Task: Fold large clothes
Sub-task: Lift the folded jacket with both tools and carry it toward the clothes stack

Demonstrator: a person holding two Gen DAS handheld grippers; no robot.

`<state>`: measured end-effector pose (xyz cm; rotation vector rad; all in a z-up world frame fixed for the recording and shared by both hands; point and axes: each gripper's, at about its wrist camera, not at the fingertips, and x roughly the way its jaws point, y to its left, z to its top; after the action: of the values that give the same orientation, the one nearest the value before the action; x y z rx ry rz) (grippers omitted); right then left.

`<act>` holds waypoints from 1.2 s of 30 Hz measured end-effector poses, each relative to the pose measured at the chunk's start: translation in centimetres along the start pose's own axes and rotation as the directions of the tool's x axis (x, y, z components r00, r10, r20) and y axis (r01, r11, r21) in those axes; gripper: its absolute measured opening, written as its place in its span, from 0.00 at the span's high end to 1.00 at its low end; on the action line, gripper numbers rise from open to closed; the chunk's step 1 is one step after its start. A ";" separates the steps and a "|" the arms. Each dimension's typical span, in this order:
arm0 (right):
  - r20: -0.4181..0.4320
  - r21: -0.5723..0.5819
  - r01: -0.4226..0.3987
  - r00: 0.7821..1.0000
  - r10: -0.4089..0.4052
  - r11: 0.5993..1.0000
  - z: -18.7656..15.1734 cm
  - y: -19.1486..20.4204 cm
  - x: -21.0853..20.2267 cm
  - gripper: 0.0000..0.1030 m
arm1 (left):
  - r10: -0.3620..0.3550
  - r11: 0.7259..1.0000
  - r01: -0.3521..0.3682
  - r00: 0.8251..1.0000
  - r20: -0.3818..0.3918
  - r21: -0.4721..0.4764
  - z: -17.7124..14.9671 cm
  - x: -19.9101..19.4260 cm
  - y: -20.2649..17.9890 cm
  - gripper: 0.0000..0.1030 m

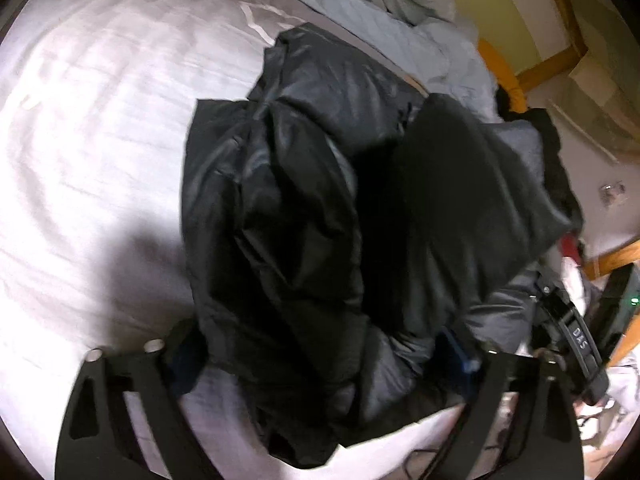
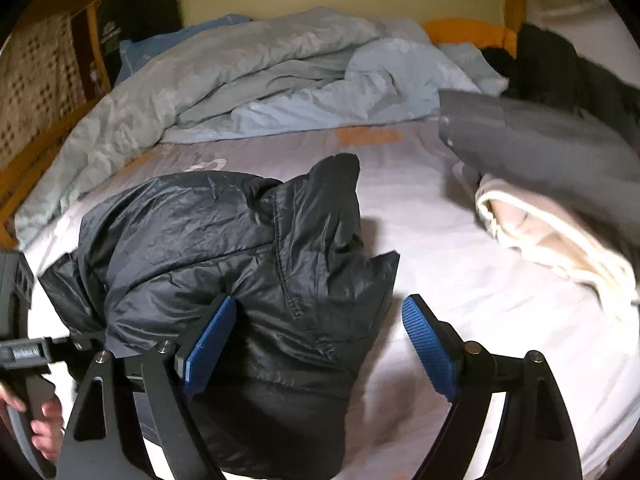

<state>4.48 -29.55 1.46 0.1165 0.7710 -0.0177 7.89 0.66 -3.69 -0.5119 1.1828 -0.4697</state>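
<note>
White bedsheet (image 2: pixel 460 264) around bunched jacket (image 2: pixel 240 248)

Home bedroom: bed (image 2: pixel 420 216) with white sheet, rumpled duvet (image 2: pixel 248 80), wooden frame.

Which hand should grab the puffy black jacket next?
Probably the right gripper: its open blue fingers straddle the shiny black puffer jacket's near edge. The left gripper's view is blurred.
</note>
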 end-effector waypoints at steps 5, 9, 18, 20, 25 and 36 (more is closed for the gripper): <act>0.002 0.095 -0.110 0.994 0.111 0.989 0.7 -1.4 -0.5 0.16 | -0.094 0.994 0.093 0.995 -0.026 -0.055 0.3 -0.5 0.3 0.30; -0.068 0.141 -0.143 0.986 0.154 0.980 0.0 -3.0 0.8 0.16 | -0.066 0.998 0.066 0.998 -0.008 -0.019 -0.1 -0.2 -0.3 0.21; -0.128 0.246 -0.291 0.936 0.329 0.925 -4.0 -4.5 4.3 0.00 | -0.007 0.992 0.000 0.998 0.057 0.128 -1.6 1.5 -2.6 0.07; -0.138 0.309 -0.322 0.916 0.377 0.895 -4.4 -5.1 5.0 0.01 | -0.023 0.990 0.012 0.997 0.080 0.141 -1.8 0.9 -3.2 0.27; -0.104 0.208 -0.344 0.923 0.371 0.916 -4.2 -3.1 3.3 0.52 | 0.016 0.964 -0.065 0.982 0.187 0.257 -2.7 0.1 -5.3 0.40; 0.059 0.111 -0.265 0.964 0.260 0.958 -4.5 -3.4 -3.6 0.55 | -0.106 0.912 -0.029 0.947 0.304 0.409 -4.8 -2.0 -7.4 0.46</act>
<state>-1.40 -32.50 0.39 0.3298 0.7056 0.1867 2.11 -4.67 0.84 -0.2341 0.7318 -0.6257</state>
